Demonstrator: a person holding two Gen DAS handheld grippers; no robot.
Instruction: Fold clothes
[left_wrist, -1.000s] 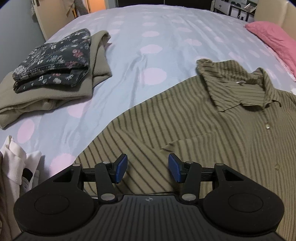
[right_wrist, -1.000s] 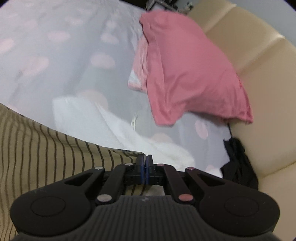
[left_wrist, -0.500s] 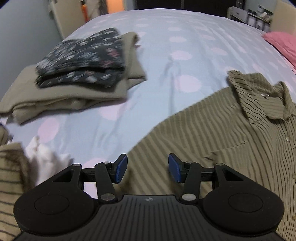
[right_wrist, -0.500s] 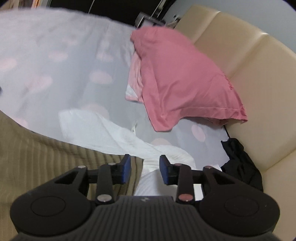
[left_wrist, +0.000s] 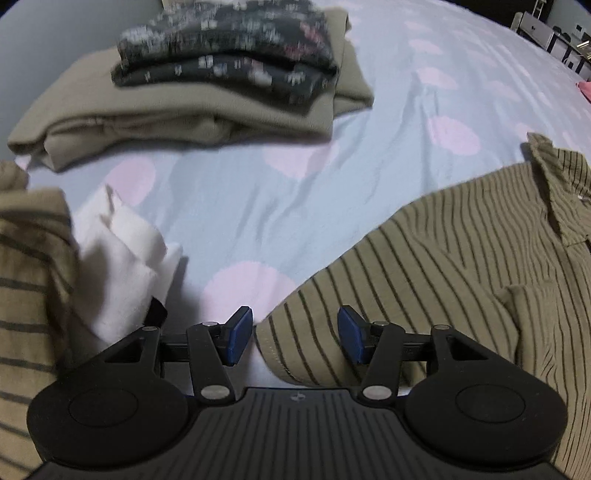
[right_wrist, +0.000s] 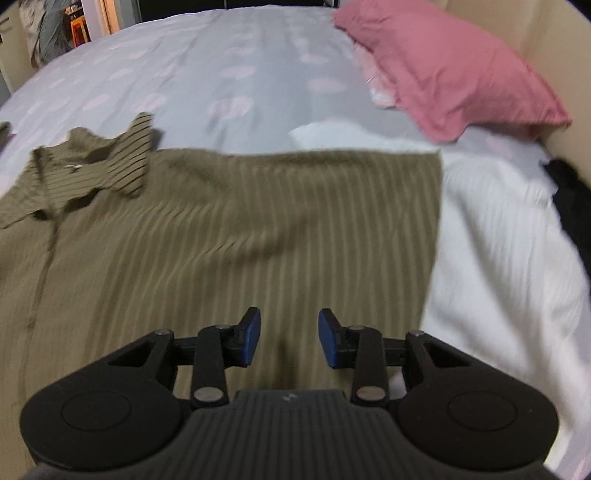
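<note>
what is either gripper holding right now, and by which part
Nothing. The left gripper and right gripper both have open jaws with no cloth pinched between them; each hovers over the striped shirt on the bed.

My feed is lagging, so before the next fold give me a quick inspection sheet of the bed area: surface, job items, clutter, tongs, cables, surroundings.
Surface: bedsheet, pale blue with pink dots, lightly wrinkled.
Job's things: striped olive shirt spread flat, collar away from the cameras; folded beige garment with a folded dark floral garment stacked on top.
Clutter: white cloth at the left; white garment beside the shirt; pink pillow; black item at the bed edge.
Grippers: left tongs open over the shirt's edge; right tongs open over the shirt, empty.
Cables: nothing seen.
Surroundings: cream headboard; lit doorway.
</note>
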